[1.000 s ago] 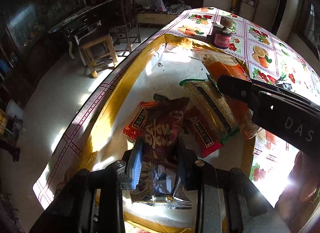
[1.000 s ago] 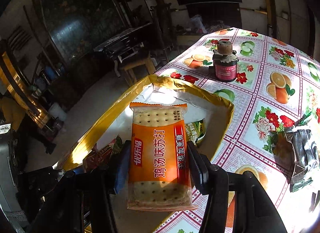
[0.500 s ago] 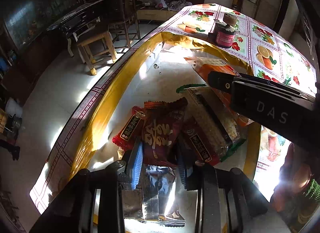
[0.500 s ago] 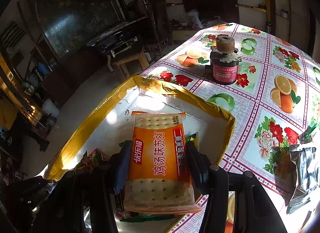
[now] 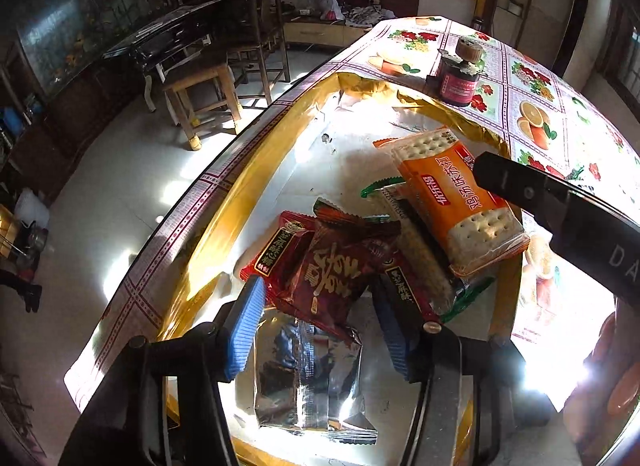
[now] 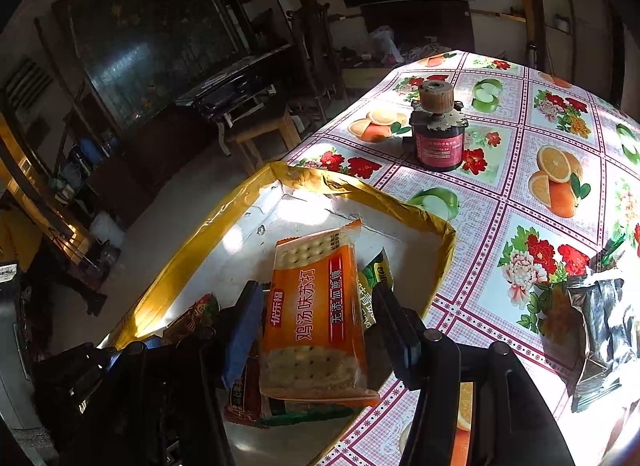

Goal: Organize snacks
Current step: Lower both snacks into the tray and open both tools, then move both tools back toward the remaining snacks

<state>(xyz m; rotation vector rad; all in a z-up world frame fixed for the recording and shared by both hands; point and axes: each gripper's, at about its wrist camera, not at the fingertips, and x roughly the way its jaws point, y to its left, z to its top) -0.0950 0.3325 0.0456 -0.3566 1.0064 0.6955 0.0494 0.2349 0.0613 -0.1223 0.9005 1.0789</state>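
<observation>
A gold-rimmed tray (image 5: 256, 169) on the table holds several snack packs. My left gripper (image 5: 320, 326) is open over the near end of the tray; a dark red snack pack (image 5: 336, 274) lies loose between its blue pads on a silver foil pack (image 5: 308, 378). My right gripper (image 6: 320, 326) is open; an orange cracker pack (image 6: 320, 318) lies between its fingers on the pile in the tray (image 6: 400, 205). The cracker pack also shows in the left wrist view (image 5: 456, 193), resting on a green-edged pack (image 5: 416, 250).
A red-labelled jar (image 6: 438, 137) with a brown lid stands on the fruit-print tablecloth (image 6: 560, 185) beyond the tray. A silver foil pack (image 6: 600, 334) lies on the cloth at the right. A wooden stool (image 5: 204, 93) and dark furniture stand left of the table edge.
Both grippers have opened. The dark red pack dropped from the left gripper onto the tray; the orange cracker pack was lowered and released onto the pile.
</observation>
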